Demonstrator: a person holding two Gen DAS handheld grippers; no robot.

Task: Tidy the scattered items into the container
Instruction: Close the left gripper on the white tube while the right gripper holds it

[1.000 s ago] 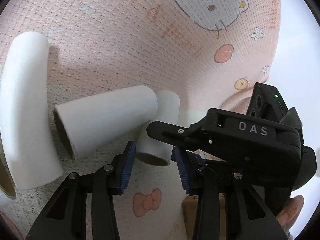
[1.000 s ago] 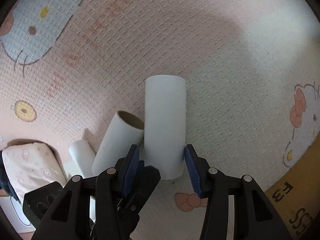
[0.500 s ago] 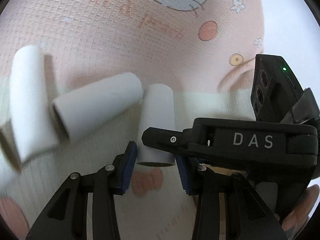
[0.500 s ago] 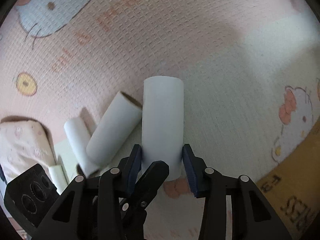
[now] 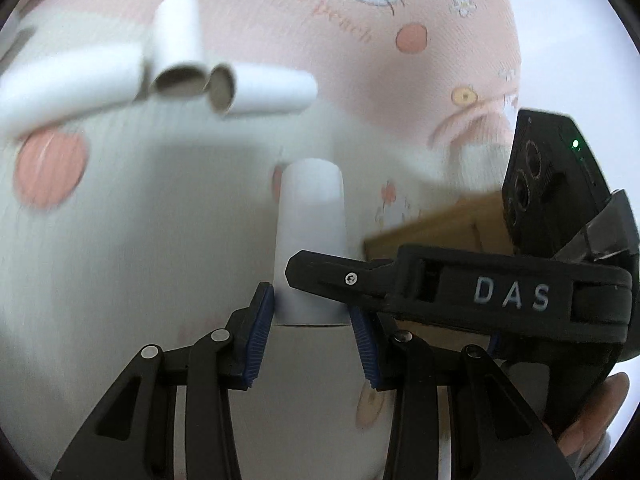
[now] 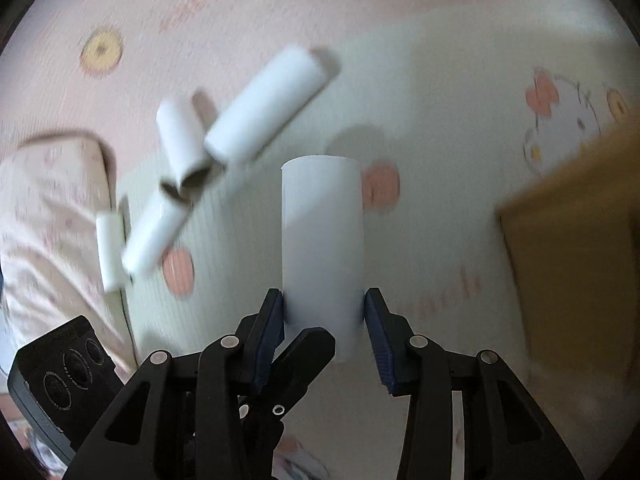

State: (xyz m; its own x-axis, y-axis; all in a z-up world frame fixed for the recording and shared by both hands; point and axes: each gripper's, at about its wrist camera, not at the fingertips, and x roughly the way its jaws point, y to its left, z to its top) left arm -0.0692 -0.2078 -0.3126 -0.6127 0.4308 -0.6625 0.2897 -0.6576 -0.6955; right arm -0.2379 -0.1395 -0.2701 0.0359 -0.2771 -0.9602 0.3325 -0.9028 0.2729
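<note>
Both tubes, lifted off the mat (image 5: 400, 80), now ride in tongs.

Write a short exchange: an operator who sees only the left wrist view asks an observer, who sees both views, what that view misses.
Operator: My left gripper grips a narrow tube. Does the right gripper hold anything?
Observer: Yes, it is shut on a wide tube, with a pad on each side.
Operator: What lies past the loose tubes?
Observer: A floral cushion lies beside them on the mat.
</note>
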